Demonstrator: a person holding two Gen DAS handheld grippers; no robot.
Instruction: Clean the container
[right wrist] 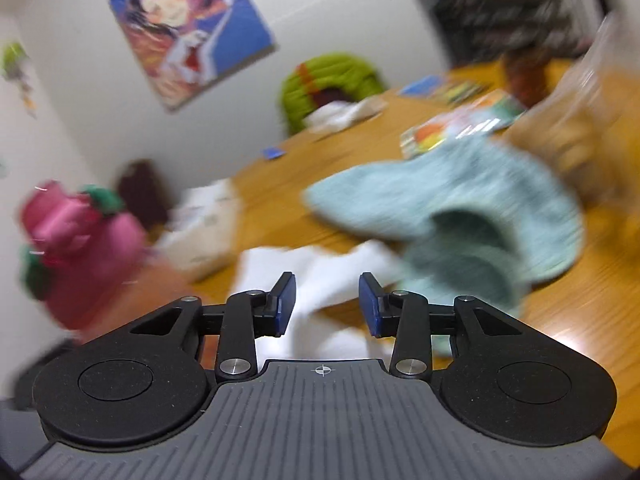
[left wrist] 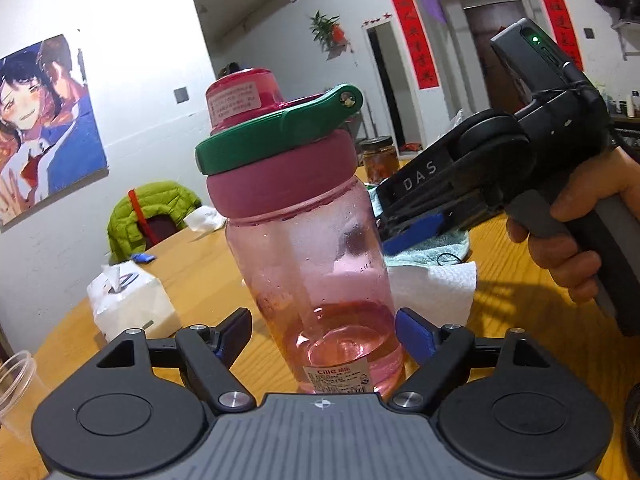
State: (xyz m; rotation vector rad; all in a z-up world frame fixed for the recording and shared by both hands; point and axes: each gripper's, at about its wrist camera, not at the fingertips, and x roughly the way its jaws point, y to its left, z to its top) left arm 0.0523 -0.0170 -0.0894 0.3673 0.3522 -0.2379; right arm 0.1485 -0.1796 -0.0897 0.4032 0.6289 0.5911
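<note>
The pink bottle (left wrist: 316, 264) with a "Cille" label stands between the spread left tool (left wrist: 323, 338), untouched, while the "DAS"-marked right tool (right wrist: 327, 306) is spread, empty, over the desk (right wrist: 280, 200).

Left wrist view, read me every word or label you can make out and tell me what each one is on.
"DAS": on the side of the right gripper.
"CIIIC" or similar, partly legible: sticker low on the pink bottle; its small print is too small to read.
Pink label on the bottle's lid: too small to read.
Red door banners: Chinese characters, unreadable.
Right wrist view: too blurred, nothing legible.
</note>
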